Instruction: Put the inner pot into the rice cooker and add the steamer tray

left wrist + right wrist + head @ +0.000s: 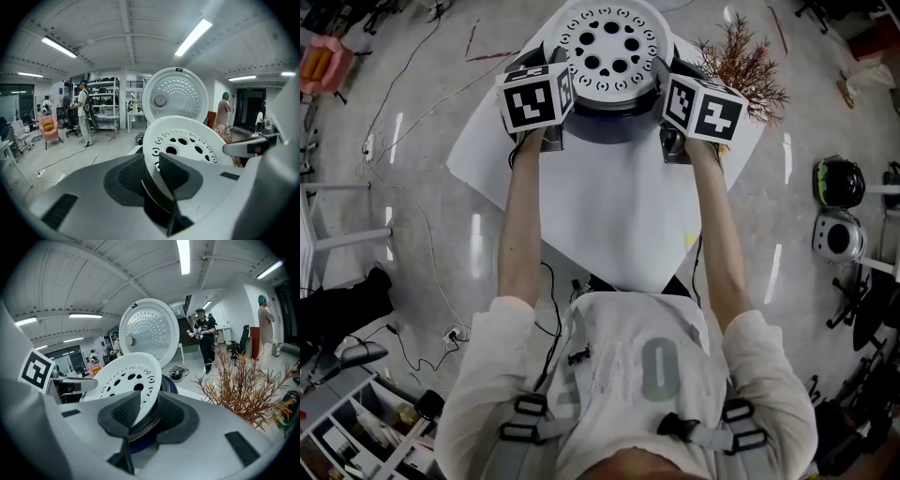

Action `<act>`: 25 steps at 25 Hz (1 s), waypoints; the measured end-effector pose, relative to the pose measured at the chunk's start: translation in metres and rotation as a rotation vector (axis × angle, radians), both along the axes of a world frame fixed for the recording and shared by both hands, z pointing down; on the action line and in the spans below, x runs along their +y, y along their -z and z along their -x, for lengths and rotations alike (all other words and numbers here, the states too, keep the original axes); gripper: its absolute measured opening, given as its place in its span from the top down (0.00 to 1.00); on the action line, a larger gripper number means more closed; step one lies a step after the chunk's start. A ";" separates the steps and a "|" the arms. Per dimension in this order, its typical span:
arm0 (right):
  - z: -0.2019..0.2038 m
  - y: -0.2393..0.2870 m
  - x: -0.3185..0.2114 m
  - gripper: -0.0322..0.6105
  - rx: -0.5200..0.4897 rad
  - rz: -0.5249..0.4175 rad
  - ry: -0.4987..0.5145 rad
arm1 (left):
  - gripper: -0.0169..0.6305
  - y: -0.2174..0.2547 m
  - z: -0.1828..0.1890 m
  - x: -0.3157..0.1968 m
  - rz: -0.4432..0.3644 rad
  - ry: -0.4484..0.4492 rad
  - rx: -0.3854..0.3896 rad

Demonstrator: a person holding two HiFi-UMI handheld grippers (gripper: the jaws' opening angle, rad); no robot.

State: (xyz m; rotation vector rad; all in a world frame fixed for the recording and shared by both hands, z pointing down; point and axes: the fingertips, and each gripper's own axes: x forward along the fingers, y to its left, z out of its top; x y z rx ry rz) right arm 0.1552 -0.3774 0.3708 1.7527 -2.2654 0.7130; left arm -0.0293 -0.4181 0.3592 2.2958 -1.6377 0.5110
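The white steamer tray [609, 45], round and full of holes, is held level just above the dark blue rice cooker [609, 127]. My left gripper [565, 82] is shut on its left rim, and my right gripper [661, 82] is shut on its right rim. In the left gripper view the tray [187, 140] stands between the pads of my left gripper [152, 173]. The right gripper view shows the tray [124, 378] pinched by my right gripper [143, 411]. A grey ring under the tray looks like the inner pot's rim [143, 430]. The cooker's lid [176, 96] stands open behind.
The cooker stands at the far end of a white table [609, 225]. A dried red-brown plant [741, 66] sits right of it, close to my right gripper. Cables [403, 216] and helmets [839, 183] lie on the floor; people stand far back in the room.
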 end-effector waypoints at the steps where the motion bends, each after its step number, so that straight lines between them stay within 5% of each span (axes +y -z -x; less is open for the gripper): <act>1: 0.000 0.000 0.000 0.76 -0.007 0.007 0.003 | 0.84 0.000 0.001 0.000 0.010 0.000 0.000; 7: 0.004 -0.005 0.005 0.75 -0.005 0.032 0.008 | 0.84 -0.003 0.004 0.004 0.044 0.002 0.008; 16: 0.002 -0.007 0.005 0.73 0.059 0.011 -0.014 | 0.84 -0.017 0.002 -0.001 0.024 0.040 -0.085; 25: -0.001 -0.007 0.007 0.74 0.107 -0.001 -0.014 | 0.84 -0.013 0.000 0.003 0.011 0.043 -0.071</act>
